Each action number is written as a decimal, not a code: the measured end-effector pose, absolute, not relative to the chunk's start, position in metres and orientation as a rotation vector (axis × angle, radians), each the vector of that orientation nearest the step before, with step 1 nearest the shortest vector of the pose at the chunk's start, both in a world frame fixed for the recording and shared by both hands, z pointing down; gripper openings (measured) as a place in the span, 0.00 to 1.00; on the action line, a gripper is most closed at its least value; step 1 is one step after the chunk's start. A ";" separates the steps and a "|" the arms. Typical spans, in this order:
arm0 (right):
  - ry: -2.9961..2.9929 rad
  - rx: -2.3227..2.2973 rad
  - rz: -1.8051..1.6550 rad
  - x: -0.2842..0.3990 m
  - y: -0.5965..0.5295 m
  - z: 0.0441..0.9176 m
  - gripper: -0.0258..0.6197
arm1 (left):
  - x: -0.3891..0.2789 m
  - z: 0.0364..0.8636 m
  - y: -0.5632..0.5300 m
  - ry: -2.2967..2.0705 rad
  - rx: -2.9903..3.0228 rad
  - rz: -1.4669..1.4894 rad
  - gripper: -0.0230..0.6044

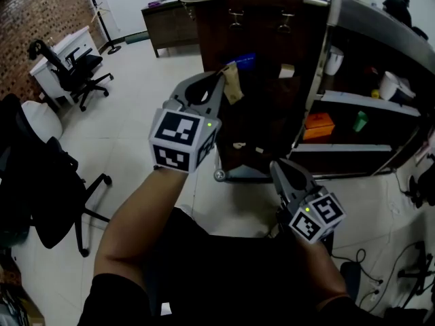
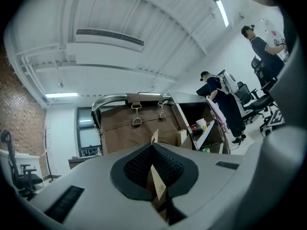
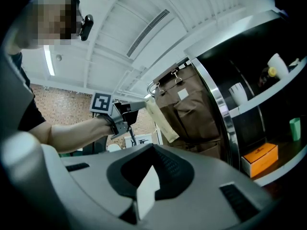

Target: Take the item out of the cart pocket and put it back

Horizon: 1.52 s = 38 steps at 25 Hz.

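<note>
Left claw (image 1: 219, 80) is pinching a tan packet (image 1: 233, 87) right in front of the cart (image 1: 272, 39). Right claw (image 1: 280, 172) sits lower down by the cart, clamped on a white slip (image 3: 146, 190).

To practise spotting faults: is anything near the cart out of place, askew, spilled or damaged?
Only the packet: it is out of the cart pocket, tilted in the air, clamped in the shut left gripper. The right gripper seems to pinch a white slip. Nothing looks spilled or broken.

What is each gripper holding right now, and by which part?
Left gripper pinches a tan paper packet near one end. Right gripper is shut on a white slip; which part cannot be told.
</note>
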State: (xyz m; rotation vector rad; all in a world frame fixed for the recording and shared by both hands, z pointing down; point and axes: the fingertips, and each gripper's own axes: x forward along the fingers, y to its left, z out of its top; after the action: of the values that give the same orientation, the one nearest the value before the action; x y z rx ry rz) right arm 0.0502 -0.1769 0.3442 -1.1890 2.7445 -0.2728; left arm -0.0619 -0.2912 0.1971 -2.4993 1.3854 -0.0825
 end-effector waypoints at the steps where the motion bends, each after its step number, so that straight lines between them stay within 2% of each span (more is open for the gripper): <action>1: 2.743 -1.193 -0.275 0.051 -0.177 0.345 0.06 | -0.062 0.199 -0.296 1.392 -2.499 -0.087 0.04; 14: 2.741 -1.217 -0.314 0.056 -0.185 0.359 0.06 | -0.055 0.251 -0.357 1.477 -2.516 -0.195 0.04; 22: 2.750 -1.232 -0.327 0.058 -0.189 0.367 0.06 | -0.051 0.318 -0.386 1.534 -2.569 -0.335 0.04; 32: 2.752 -1.250 -0.333 0.062 -0.191 0.371 0.06 | -0.039 0.382 -0.392 1.571 -2.634 -0.444 0.04; 38: 2.750 -1.255 -0.341 0.063 -0.191 0.373 0.06 | -0.041 0.392 -0.394 1.578 -2.634 -0.461 0.04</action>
State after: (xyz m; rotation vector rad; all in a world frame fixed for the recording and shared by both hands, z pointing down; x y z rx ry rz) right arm 0.0633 -0.1915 0.3729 -1.2547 2.7505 -0.3407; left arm -0.0414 -0.3940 0.3922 -2.6343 1.5784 -0.4610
